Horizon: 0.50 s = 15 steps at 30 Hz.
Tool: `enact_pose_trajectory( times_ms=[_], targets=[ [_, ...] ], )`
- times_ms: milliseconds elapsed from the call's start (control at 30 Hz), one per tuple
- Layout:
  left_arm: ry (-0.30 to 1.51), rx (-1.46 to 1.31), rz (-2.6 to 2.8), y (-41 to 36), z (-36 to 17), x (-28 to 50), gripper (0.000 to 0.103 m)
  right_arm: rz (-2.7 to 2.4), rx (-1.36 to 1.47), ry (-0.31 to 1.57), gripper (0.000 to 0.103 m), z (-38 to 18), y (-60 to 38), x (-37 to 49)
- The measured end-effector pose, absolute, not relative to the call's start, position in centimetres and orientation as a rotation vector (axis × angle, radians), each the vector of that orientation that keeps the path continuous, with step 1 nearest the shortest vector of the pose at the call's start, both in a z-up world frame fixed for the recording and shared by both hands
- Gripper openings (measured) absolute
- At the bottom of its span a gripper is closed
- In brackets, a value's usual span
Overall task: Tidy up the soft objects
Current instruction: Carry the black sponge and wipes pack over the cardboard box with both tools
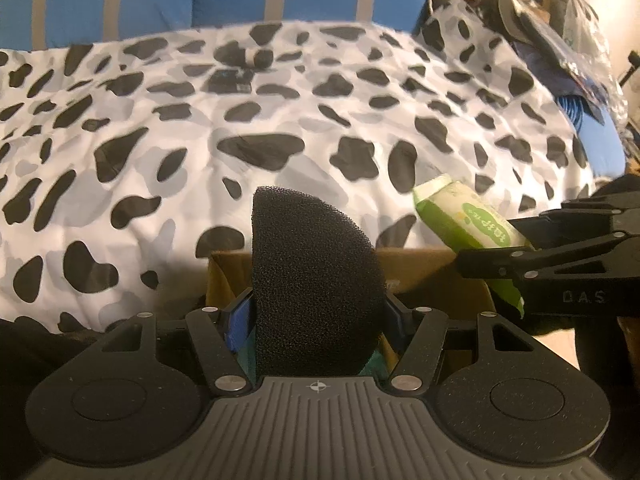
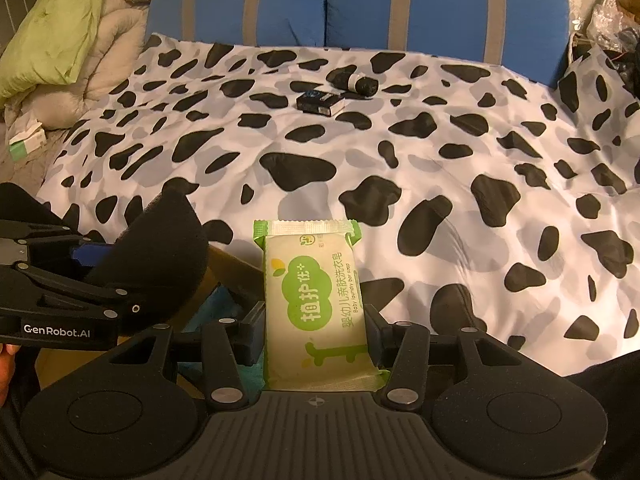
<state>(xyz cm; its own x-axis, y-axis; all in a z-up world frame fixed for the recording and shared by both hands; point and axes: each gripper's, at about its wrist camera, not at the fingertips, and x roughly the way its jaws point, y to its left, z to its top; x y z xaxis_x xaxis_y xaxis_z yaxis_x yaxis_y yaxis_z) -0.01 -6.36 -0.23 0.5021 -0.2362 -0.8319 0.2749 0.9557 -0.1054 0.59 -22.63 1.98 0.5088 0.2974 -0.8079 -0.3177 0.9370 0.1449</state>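
My left gripper (image 1: 316, 316) is shut on a black half-round foam sponge (image 1: 312, 280), which stands upright between the blue pads. It hovers over an open cardboard box (image 1: 224, 276) at the bed's near edge. My right gripper (image 2: 314, 332) is shut on a green-and-cream packet of laundry soap (image 2: 314, 300), held flat between its pads. In the left wrist view that soap packet (image 1: 468, 220) and the right gripper (image 1: 520, 252) show at the right, beside the box. The sponge (image 2: 160, 240) and left gripper (image 2: 92, 276) appear at the left of the right wrist view.
A cow-print blanket (image 2: 400, 152) covers the bed. Far back on it lie a small dark box (image 2: 320, 102) and a rolled black item with a white band (image 2: 354, 80). Blue striped cushions (image 2: 360, 4) stand behind. Crumpled bedding (image 2: 68, 28) piles at the left; bags (image 1: 560, 28) clutter the right.
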Motion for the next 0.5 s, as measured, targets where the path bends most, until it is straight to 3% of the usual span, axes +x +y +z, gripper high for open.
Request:
enact_pose_trajectory(
  times_ms=[500],
  targets=[
    [1.238,0.134,-0.335,-7.2,-3.6,0.6,0.062,0.454,-0.111,1.211,0.052,-1.4,-20.2,1.0]
  ],
)
